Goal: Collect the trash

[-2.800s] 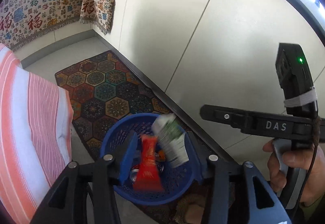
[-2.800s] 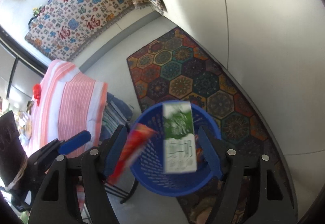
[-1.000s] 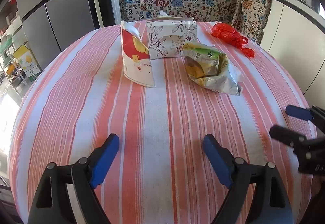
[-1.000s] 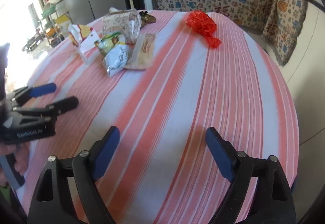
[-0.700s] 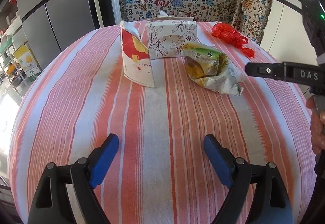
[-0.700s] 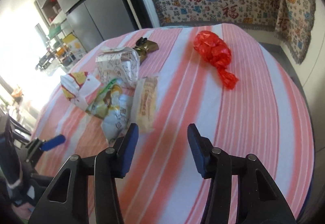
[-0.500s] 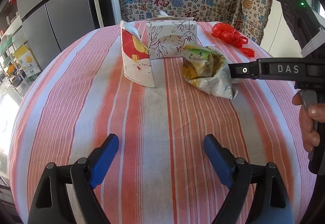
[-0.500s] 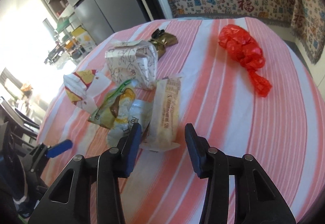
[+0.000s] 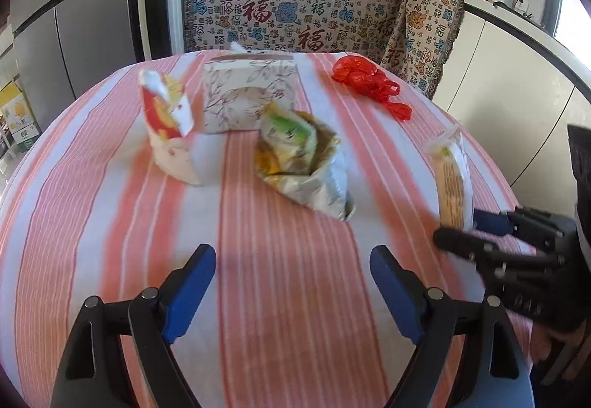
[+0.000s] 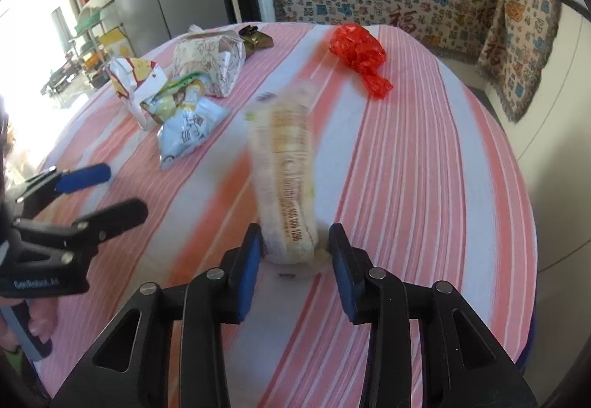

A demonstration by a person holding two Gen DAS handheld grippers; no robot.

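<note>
My right gripper (image 10: 293, 247) is shut on the near end of a long clear cracker wrapper (image 10: 286, 173) and holds it above the striped round table (image 10: 424, 156); the pair also shows at the right of the left wrist view (image 9: 452, 182). My left gripper (image 9: 291, 282) is open and empty over the table's near side. Ahead of it lie a green-and-silver snack bag (image 9: 303, 156), a red-and-white carton (image 9: 168, 127) and a crumpled red plastic bag (image 9: 365, 82).
A patterned tissue box (image 9: 249, 95) stands behind the snack bag. A dark gold wrapper (image 10: 256, 38) lies past it. A patterned cloth covers the counter (image 9: 295, 12) behind the table. White cabinets (image 9: 517, 94) stand right, a fridge (image 9: 74, 38) left.
Both grippers came back from the blue basket to the table. My right gripper reached the cracker wrapper, closed on it and pulled it away from the snack bag toward the table's right side.
</note>
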